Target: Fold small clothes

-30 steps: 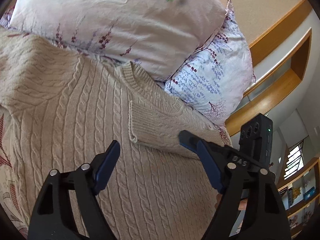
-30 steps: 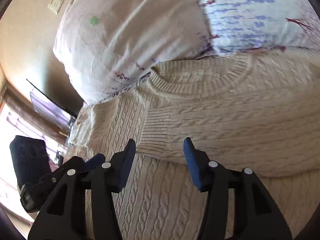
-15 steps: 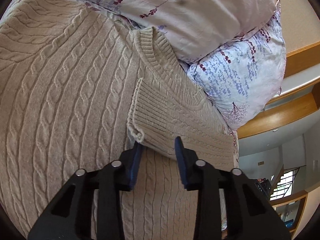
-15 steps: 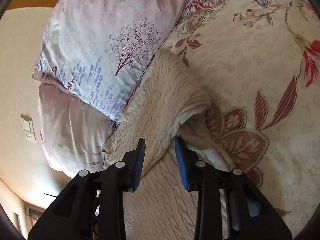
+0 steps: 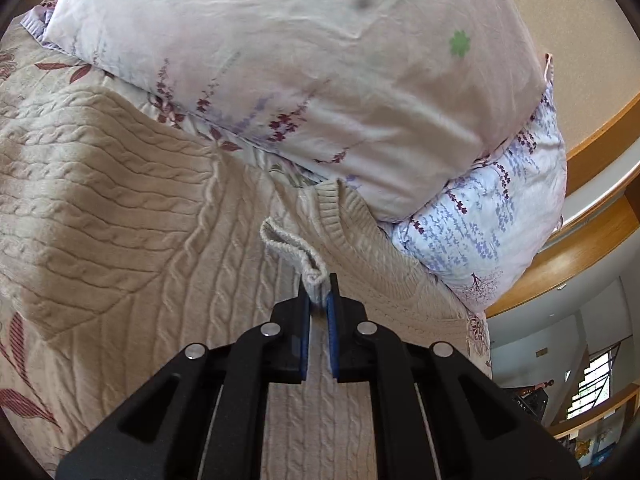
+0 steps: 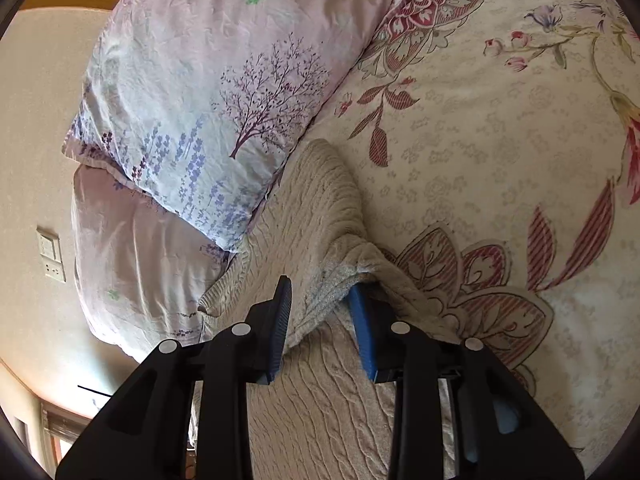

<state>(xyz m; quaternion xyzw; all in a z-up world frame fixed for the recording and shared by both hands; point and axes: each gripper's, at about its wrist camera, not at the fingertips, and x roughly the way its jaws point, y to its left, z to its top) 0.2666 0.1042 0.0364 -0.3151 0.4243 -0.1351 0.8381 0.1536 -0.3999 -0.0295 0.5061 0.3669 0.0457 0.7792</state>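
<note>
A beige cable-knit sweater (image 5: 160, 240) lies flat on the bed with its neckline against the pillows. In the left wrist view my left gripper (image 5: 319, 294) is shut on the ribbed cuff (image 5: 296, 250) of a sleeve folded across the chest, and the cuff bunches just beyond the blue pads. In the right wrist view my right gripper (image 6: 322, 302) is shut on a thick fold of the sweater (image 6: 316, 232) at its shoulder edge. That fold fills the gap between the two fingers, and its underside is hidden.
Two floral pillows (image 5: 320, 80) are stacked right behind the sweater's collar; they also show in the right wrist view (image 6: 200, 100). The flowered bedspread (image 6: 480, 160) stretches away to the right. A wall with a switch plate (image 6: 50, 254) is at far left, and wooden shelving (image 5: 592, 232) at right.
My left gripper went from wide open over the sleeve to shut on its cuff. My right gripper swung from the neckline to the sweater's shoulder edge, narrowed on the fold, then stayed still.
</note>
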